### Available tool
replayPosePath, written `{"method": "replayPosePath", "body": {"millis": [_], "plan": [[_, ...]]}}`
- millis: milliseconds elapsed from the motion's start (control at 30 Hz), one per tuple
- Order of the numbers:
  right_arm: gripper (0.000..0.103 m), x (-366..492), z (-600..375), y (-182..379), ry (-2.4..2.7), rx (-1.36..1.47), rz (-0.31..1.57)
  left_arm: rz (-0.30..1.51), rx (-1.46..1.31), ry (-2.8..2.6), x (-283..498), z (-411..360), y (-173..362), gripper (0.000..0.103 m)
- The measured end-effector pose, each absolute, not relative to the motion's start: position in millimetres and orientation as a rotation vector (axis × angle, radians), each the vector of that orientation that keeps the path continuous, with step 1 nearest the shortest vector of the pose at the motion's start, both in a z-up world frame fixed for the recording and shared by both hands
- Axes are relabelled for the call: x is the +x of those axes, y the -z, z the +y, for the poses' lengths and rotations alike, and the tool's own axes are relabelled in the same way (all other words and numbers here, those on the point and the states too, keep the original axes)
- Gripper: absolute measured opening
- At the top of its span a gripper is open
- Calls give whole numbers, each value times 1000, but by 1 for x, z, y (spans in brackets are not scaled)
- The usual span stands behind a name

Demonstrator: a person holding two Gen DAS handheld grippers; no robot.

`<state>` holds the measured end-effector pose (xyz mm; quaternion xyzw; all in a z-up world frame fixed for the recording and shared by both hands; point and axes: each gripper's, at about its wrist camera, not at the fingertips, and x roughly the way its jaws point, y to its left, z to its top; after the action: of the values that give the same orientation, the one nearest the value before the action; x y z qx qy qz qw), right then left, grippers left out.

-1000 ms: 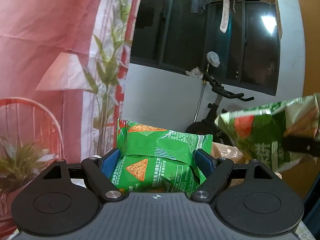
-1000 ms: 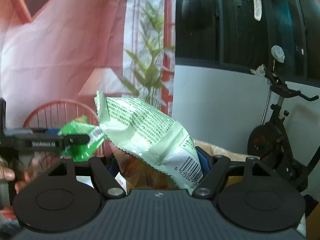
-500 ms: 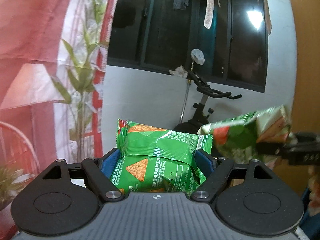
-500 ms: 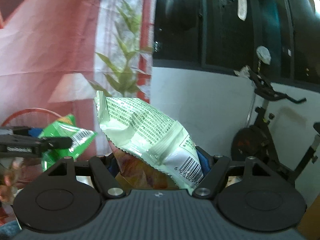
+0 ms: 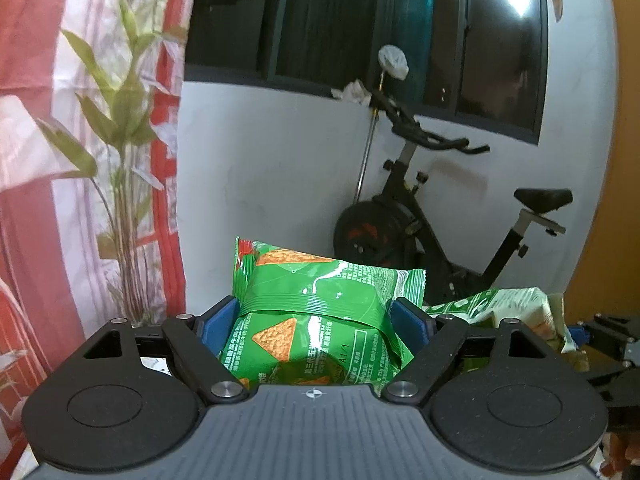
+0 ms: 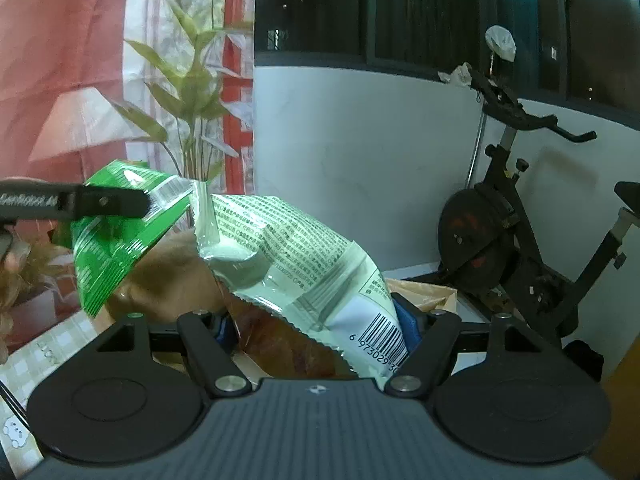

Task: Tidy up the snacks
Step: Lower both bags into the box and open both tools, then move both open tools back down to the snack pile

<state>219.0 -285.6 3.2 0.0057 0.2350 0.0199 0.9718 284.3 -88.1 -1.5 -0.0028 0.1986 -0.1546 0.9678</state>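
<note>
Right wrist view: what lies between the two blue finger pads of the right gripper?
The pale green snack bag, barcode facing the camera, pinched by the right gripper.

The bottom of the green chip bag (image 5: 320, 320) hides behind the left tool (image 5: 316, 324). The pale snack bag (image 6: 304, 264) hides its lower part behind the right tool (image 6: 320, 330), and its barcode number is cut short. The exercise bike (image 6: 528, 232) runs off the picture's edge. The brown thing (image 6: 172, 276) under both bags is too hidden to name.
</note>
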Motion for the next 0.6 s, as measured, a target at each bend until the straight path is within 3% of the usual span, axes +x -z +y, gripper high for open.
{"method": "replayPosePath", "body": {"millis": [300,367,600], "plan": [[80,236,-280,18,-46,-7,533,512,12,345,312,-99,18,92],[90,234,-279,19,-48,-12,530,521,9,338,313,-97,20,92],[91,220,-278,12,-53,6,498,509,22,316,301,-84,17,93]]}}
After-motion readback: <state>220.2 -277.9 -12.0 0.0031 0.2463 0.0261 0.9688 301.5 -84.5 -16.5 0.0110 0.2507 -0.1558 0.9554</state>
